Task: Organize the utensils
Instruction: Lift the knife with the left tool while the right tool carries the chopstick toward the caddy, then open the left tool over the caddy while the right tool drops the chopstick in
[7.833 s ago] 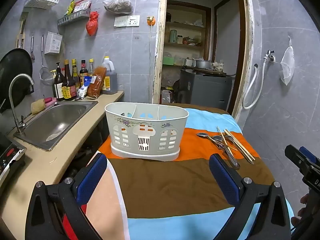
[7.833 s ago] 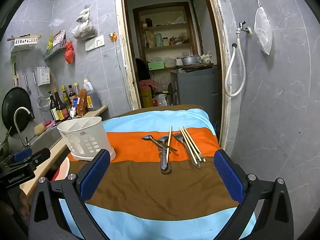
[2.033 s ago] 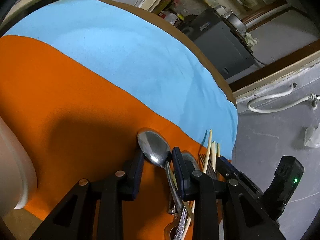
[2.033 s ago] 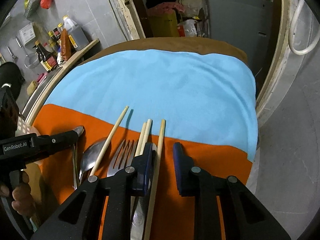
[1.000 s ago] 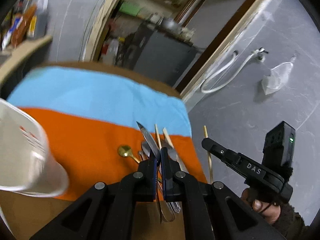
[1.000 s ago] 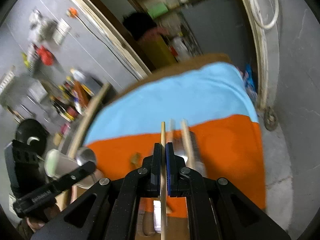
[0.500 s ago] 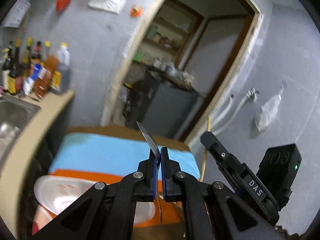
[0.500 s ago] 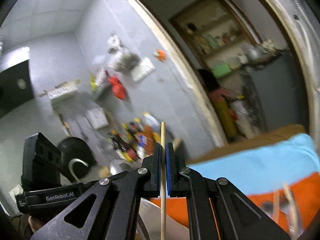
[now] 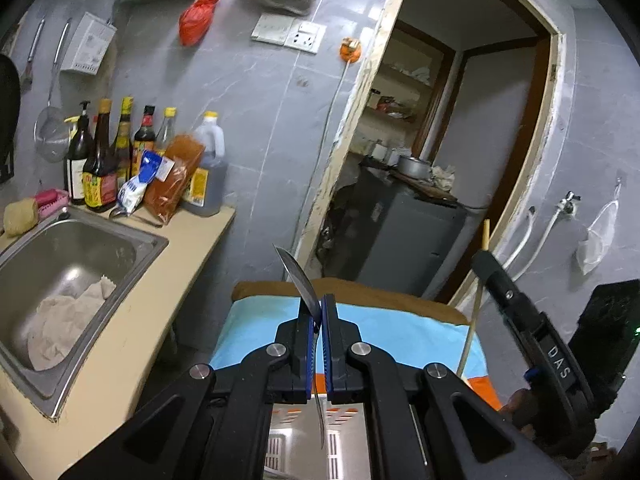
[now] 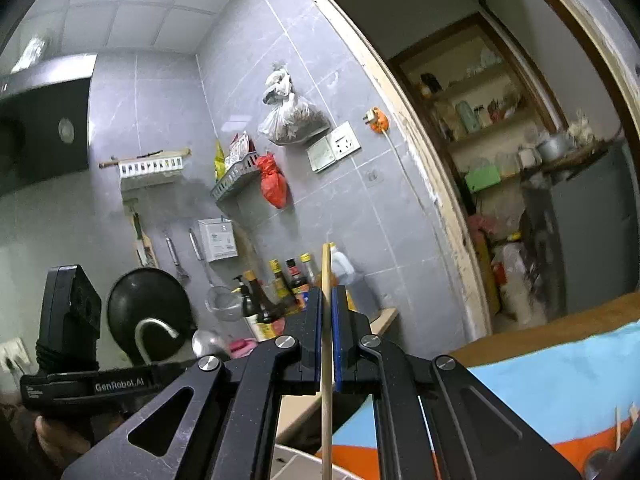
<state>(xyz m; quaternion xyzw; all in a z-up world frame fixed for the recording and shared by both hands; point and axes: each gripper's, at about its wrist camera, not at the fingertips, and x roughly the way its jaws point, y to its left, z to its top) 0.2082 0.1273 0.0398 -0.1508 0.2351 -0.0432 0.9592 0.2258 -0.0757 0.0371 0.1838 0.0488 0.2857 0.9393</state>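
Left tongs [image 9: 317, 334] pressed together on a metal spoon [image 9: 299, 278], bowl upward, handle hanging down between the pads toward the white utensil holder [image 9: 316, 432] directly beneath. Right tongs [image 10: 327, 312] pinching a single wooden chopstick [image 10: 327, 364], near upright, lower end close over the holder's rim [image 10: 304, 462] at the bottom of the right wrist view. Both poised above the holder, ready for a drop.

Likely trouble, as a judgement: thin, smooth spoon held near its neck, so liable to pivot or slip between the pads and land outside the intended compartment. Chopstick gripped along a narrow line, apt to swing off vertical and catch the rim instead of sliding in. Two grippers crowded over one holder, so some risk of a knock. Compartment under each piece impossible to tell from here.

Largest to smallest beyond that: grey tiled kitchen with an open doorway [image 9: 460, 160] onto a storeroom; steel sink [image 9: 68, 272] in the beige counter on the left; table [image 9: 360, 292] under a cloth striped blue and orange [image 9: 380, 332]; row of sauce bottles [image 9: 120, 156] against the wall; a few chopsticks [image 10: 618, 420] left lying on the orange stripe at the far right.
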